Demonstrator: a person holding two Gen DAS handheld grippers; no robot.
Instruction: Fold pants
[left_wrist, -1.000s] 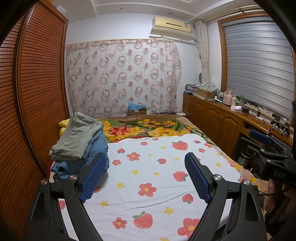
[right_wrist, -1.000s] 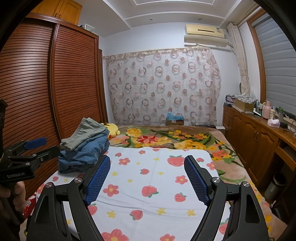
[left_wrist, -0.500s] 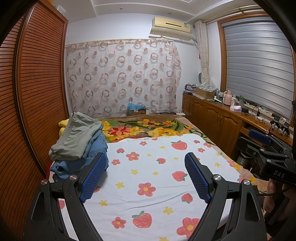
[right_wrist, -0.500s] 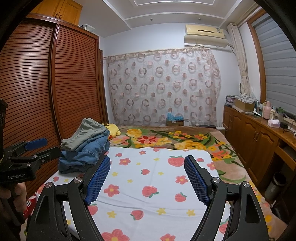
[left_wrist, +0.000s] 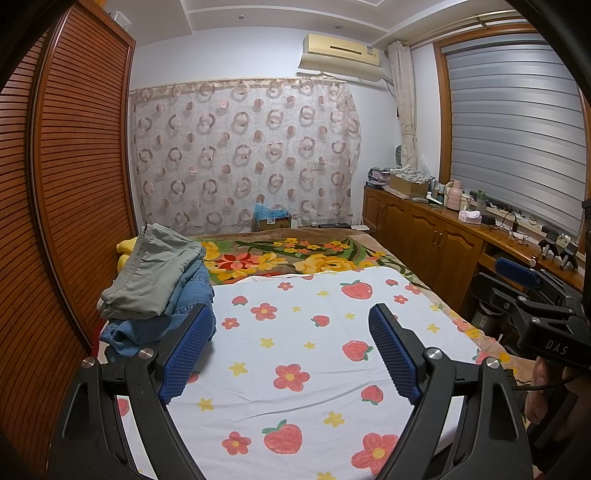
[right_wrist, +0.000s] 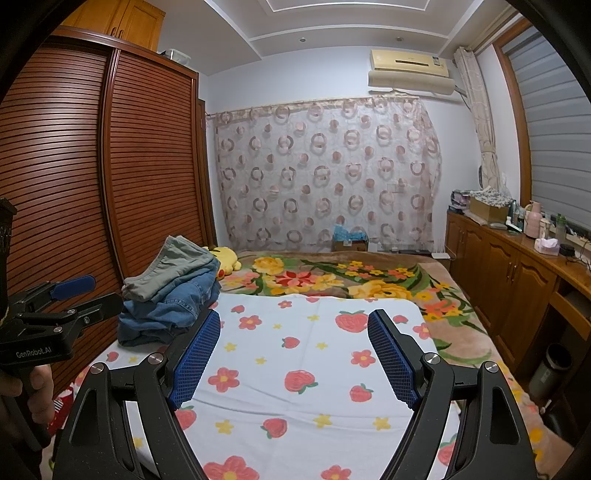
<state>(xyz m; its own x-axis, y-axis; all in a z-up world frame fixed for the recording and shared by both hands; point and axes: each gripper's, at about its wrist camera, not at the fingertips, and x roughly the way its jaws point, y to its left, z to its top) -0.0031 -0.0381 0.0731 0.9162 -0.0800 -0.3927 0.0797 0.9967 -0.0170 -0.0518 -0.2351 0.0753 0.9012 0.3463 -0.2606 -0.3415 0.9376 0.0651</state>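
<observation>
A pile of pants lies at the bed's left edge: grey-green pants (left_wrist: 155, 273) on top of blue jeans (left_wrist: 184, 306). The grey-green pants (right_wrist: 173, 267) and jeans (right_wrist: 173, 310) also show in the right wrist view. My left gripper (left_wrist: 291, 325) is open and empty above the white flower-print sheet (left_wrist: 303, 354), right of the pile. My right gripper (right_wrist: 293, 325) is open and empty above the same sheet (right_wrist: 295, 362). Each gripper shows in the other's view: the right gripper (left_wrist: 524, 291) at the right edge, the left gripper (right_wrist: 62, 299) at the left.
A slatted wooden wardrobe (right_wrist: 92, 177) runs along the bed's left side. Wooden cabinets (left_wrist: 436, 236) with clutter on top line the right wall. A floral blanket (left_wrist: 280, 258) covers the far bed. A yellow plush toy (right_wrist: 229, 258) lies behind the pile.
</observation>
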